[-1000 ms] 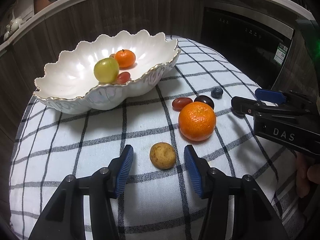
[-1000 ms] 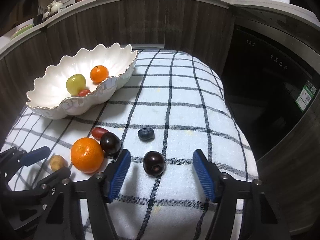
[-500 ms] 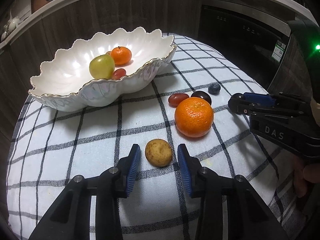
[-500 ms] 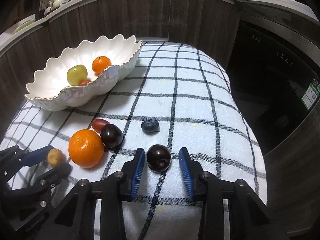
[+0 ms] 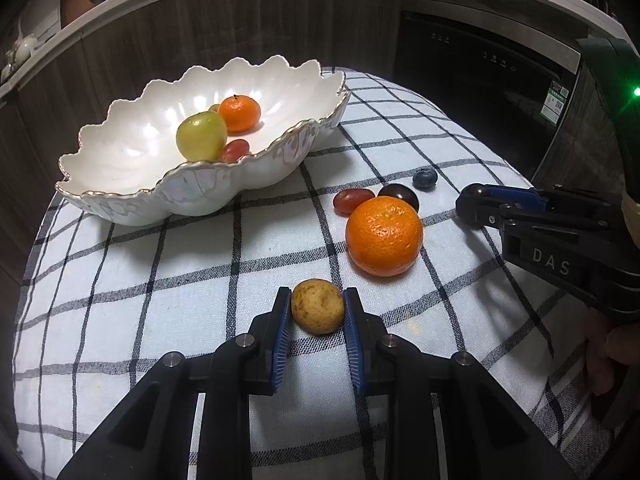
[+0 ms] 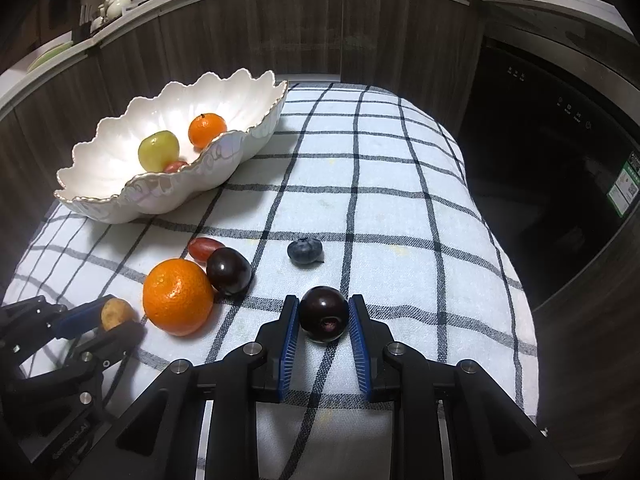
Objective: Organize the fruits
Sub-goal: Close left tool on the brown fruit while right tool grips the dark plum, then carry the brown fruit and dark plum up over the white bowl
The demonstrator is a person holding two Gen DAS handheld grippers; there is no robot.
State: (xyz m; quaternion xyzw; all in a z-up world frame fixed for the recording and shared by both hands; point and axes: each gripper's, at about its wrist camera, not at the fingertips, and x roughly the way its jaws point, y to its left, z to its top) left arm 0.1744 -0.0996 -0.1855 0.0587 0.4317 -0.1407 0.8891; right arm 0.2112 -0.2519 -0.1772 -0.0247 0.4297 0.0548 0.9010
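**Blue pads pinch two fruits at once**

Blue ribbed pads (image 5: 282, 334) of the left gripper (image 5: 317, 312) pressed both sides of a small tan fruit (image 5: 317, 306), a firm hold with the fruit resting on the checked cloth (image 5: 132, 272). The right gripper (image 6: 323, 318) was closing its jaws on a dark plum (image 6: 323, 313), pads at its flanks, the plum also down on the cloth.

From the tan fruit, an orange (image 5: 383, 235) lay near at one o'clock; beyond it sat a red grape (image 5: 353, 201), a second plum (image 5: 399, 195) and a blueberry (image 5: 425, 179). The scalloped white bowl (image 5: 192, 196) stood at eleven o'clock, well apart, already holding a green fruit, a small orange and a grape.

The step looked like a double pickup, grasps made and lift not begun. Next would likely come raising both fruits over the gold rim and releasing low inside, so neither rolls or knocks what sits there.
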